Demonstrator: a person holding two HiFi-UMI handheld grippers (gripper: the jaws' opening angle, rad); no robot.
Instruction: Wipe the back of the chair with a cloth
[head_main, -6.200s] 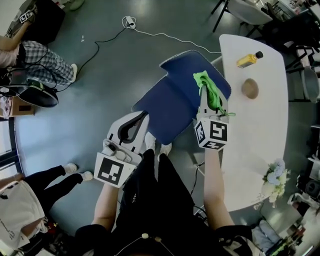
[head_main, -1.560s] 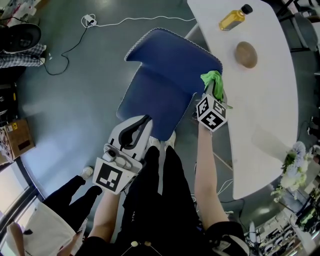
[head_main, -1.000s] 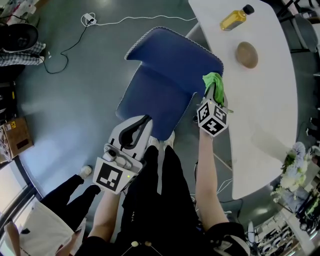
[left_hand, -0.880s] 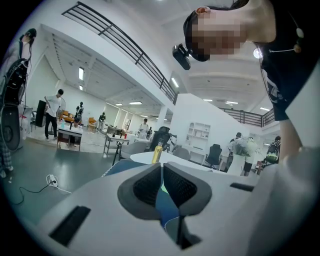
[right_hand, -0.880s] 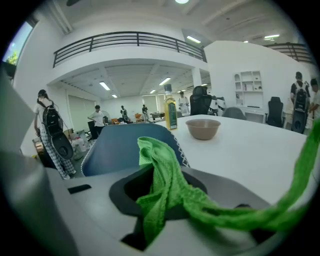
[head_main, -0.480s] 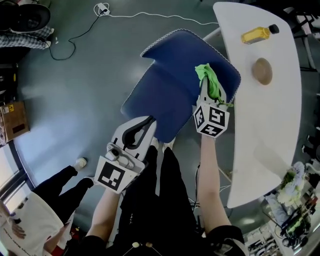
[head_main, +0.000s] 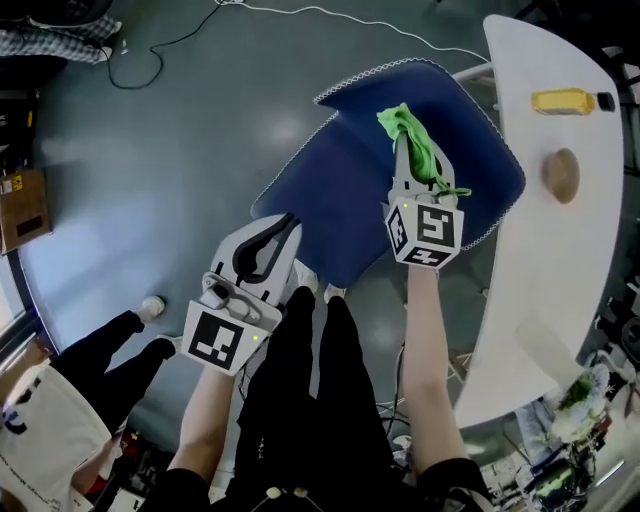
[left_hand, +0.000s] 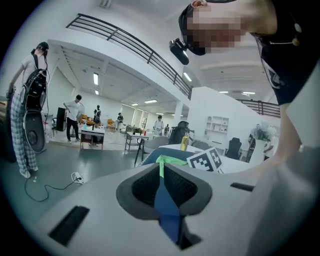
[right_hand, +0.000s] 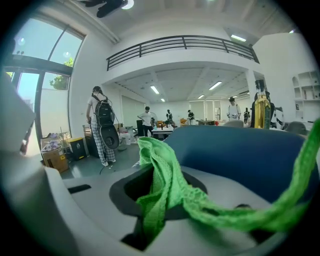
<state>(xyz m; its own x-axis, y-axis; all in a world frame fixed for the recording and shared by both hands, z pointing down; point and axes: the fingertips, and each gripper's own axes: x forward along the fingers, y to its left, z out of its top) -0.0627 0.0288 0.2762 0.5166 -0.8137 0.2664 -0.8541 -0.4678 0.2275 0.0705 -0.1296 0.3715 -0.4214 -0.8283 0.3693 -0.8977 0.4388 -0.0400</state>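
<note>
Cloth of green mesh (head_main: 414, 148), pinched fast in the right gripper (head_main: 407, 165), has swept from the blue padded chair's (head_main: 330, 200) side edge to mid-backrest, directly under the jaws; wiping looks well under way. Left gripper (head_main: 276, 234) stays clenched, empty, beside the seat.

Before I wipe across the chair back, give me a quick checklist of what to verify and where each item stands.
1. Right tool shut on the green cloth: ok.
2. Cloth positioned over the blue chair: ok.
3. Cloth pressed against the chair surface: cannot tell, since no view shows the contact.
4. Left tool empty, jaws together, at the chair's near edge and off the wiping path: ok.
5. White table and the bottle on it are apart from the cloth: ok, though the table edge sits close beside the chair.
</note>
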